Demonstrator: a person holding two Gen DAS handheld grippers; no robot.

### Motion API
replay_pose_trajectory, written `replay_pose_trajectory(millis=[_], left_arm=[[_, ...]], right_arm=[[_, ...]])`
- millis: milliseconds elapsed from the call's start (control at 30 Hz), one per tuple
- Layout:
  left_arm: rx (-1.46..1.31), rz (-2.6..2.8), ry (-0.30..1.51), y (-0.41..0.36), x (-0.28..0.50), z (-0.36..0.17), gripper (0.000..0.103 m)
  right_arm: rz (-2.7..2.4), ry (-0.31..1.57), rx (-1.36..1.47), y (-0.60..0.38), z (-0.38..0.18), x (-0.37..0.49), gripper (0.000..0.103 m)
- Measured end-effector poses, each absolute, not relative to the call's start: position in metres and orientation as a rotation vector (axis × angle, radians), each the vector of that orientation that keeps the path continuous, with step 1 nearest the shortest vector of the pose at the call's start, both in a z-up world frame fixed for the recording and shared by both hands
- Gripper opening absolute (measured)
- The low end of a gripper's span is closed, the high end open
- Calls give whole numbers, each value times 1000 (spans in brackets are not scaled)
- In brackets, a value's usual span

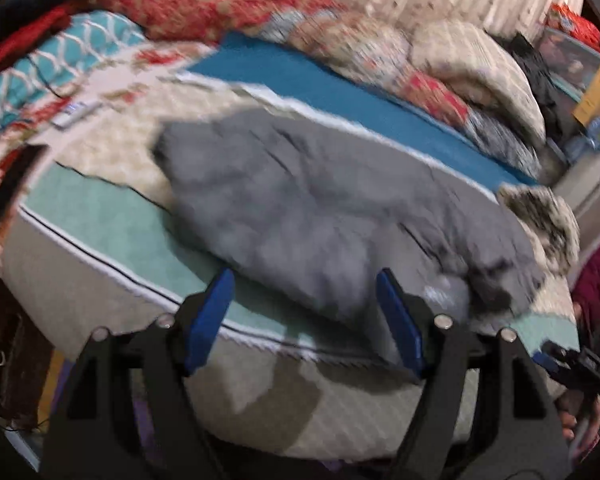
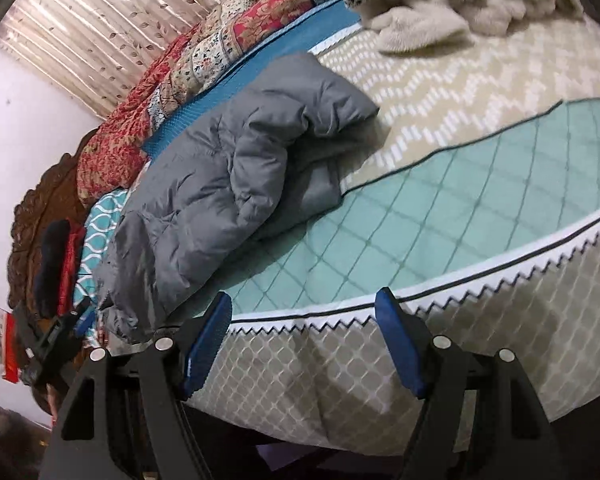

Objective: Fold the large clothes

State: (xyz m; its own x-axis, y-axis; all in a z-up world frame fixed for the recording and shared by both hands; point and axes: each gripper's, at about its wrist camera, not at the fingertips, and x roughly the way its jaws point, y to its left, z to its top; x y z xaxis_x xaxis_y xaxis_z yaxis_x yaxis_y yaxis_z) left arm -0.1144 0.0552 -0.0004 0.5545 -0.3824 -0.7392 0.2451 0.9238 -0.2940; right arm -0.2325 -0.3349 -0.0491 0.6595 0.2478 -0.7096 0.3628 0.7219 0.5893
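Note:
A grey puffer jacket (image 1: 320, 208) with a fur-trimmed hood (image 1: 548, 220) lies folded on the bed, near its front edge. It also shows in the right wrist view (image 2: 220, 172). My left gripper (image 1: 304, 280) is open and empty, just short of the jacket's near edge. My right gripper (image 2: 304, 306) is open and empty at the bed's front edge, to the right of the jacket. The other gripper shows at the far right of the left wrist view (image 1: 580, 364) and at the far left of the right wrist view (image 2: 56, 340).
The bed has a mint and beige cover (image 2: 440, 200) with a zigzag trim and a hanging skirt (image 2: 340, 380). Red patterned quilts (image 1: 204, 0) and pillows (image 1: 480, 68) pile along the far side. A fluffy cream blanket (image 2: 440, 12) lies at the back right. A carved headboard (image 2: 40, 208) stands left.

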Motion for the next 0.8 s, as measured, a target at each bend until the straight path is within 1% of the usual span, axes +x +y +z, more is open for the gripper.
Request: replay_pose_trajectory(millis=[233, 467, 800], left_arm=[[-124, -423, 925, 34, -124, 0, 71], [-119, -420, 968, 33, -120, -11, 71], [-124, -413, 967, 34, -111, -9, 71]], right_arm=[[-56, 861, 771, -330, -45, -235, 81], [-64, 883, 782, -328, -52, -236, 81], [-62, 879, 774, -323, -51, -235, 81]])
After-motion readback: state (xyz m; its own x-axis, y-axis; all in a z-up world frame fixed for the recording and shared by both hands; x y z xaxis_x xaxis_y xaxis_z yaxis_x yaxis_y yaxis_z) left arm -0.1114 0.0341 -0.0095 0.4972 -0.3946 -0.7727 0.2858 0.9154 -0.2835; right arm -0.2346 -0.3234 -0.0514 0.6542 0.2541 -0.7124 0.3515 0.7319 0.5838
